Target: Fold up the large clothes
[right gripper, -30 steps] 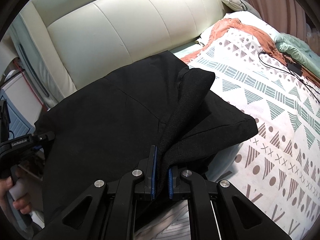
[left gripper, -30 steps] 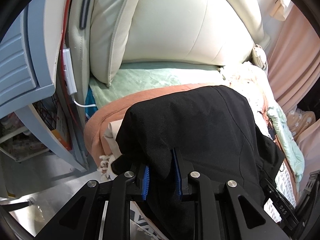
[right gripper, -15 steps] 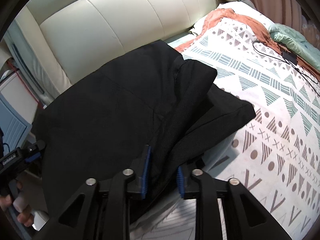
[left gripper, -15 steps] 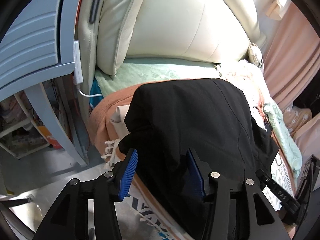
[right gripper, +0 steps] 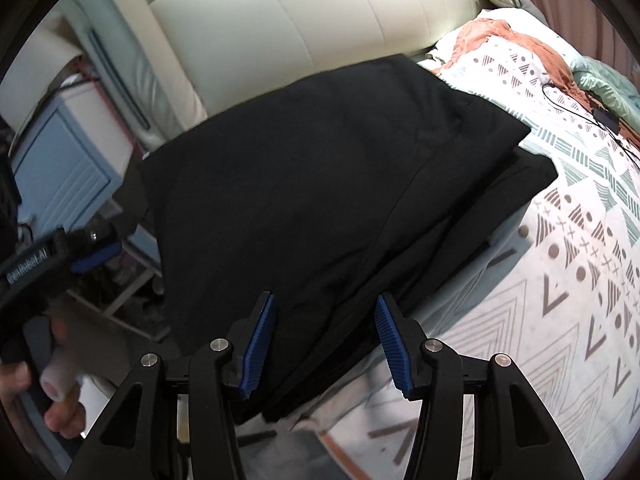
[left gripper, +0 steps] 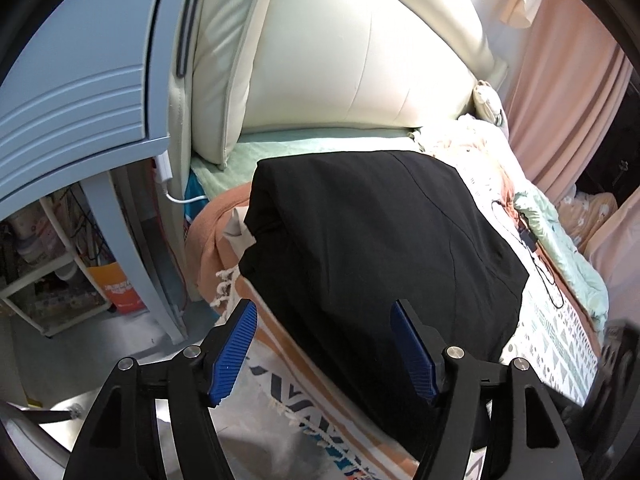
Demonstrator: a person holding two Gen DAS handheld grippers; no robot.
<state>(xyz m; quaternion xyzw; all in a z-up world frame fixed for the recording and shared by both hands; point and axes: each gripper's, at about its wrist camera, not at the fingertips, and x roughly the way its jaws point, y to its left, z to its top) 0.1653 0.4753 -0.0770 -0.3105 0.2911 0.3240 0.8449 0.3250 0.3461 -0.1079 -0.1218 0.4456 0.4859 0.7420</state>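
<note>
A folded black garment lies on a bed, both my tools spread wide and empty.

I see the bed's patterned cover beneath the garment, a cream padded headboard behind it. The garment rests in flat layers near the bed's edge. My left tool and right tool hover just before its near edge, blue pads apart, gripping nothing.

Garment lies on the bed, before the headboard.
</note>
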